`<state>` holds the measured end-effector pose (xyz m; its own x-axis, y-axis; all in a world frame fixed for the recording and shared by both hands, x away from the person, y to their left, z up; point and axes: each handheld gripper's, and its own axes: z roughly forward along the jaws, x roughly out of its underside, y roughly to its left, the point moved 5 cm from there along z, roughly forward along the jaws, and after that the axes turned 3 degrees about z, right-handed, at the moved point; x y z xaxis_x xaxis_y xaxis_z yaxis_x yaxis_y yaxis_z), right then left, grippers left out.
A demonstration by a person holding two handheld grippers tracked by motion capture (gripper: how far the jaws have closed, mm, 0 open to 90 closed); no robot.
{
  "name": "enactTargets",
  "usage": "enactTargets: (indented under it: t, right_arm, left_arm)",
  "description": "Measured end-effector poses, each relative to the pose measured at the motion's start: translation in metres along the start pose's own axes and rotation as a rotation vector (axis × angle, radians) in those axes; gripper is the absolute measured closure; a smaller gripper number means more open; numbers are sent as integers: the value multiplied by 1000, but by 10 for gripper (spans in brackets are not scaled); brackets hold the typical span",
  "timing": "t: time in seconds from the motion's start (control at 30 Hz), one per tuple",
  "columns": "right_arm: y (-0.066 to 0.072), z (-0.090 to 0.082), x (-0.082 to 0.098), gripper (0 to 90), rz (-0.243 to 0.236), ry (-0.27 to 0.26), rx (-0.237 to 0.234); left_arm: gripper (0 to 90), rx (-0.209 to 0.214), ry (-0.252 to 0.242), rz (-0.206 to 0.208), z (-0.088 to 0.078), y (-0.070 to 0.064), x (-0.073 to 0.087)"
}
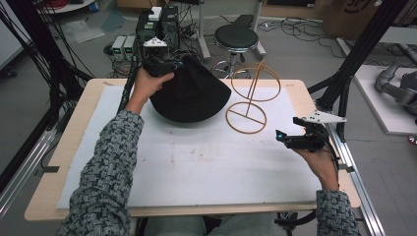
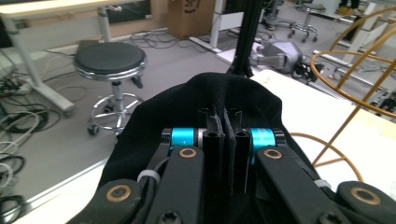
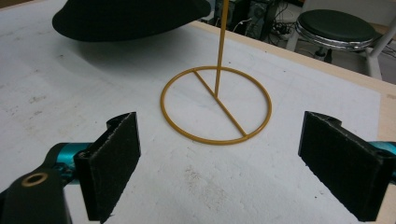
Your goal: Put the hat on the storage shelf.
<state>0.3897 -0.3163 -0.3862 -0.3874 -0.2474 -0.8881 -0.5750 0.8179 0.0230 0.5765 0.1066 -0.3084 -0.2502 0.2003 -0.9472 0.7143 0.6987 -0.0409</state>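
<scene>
A black hat [image 1: 189,93] hangs tilted above the far left part of the white mat. My left gripper [image 1: 164,66] is shut on its far edge. In the left gripper view the two jaws [image 2: 224,116] meet with black fabric [image 2: 224,93] pinched between them. A gold wire hat stand [image 1: 251,98] is upright just right of the hat, its base ring on the mat. My right gripper [image 1: 285,140] hovers at the mat's right side, open and holding nothing. In the right gripper view its pads [image 3: 219,163] frame the stand's pole [image 3: 220,46], with the hat [image 3: 126,18] beyond.
A white mat [image 1: 196,167] covers most of the wooden table [image 1: 59,162]. Black frame posts [image 1: 354,64] rise at the table's right and left. A round stool [image 1: 236,37] and boxes with cables [image 1: 157,24] are on the floor behind.
</scene>
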Motion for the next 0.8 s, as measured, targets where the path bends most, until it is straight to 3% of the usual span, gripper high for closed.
enactTargets:
  t: [0.27, 0.67, 0.8]
  right_arm:
    - [1, 3, -2, 126, -2, -1, -5]
    - [1, 5, -4, 126, -3, -4, -10]
    - [2, 5, -4, 126, 2, -4, -12]
  left_arm:
    - [872, -41, -35, 2, -29, 14, -14]
    - [872, -40, -130, -48, -57, 22, -36]
    - [872, -36, -155, -43, -64, 22, -43]
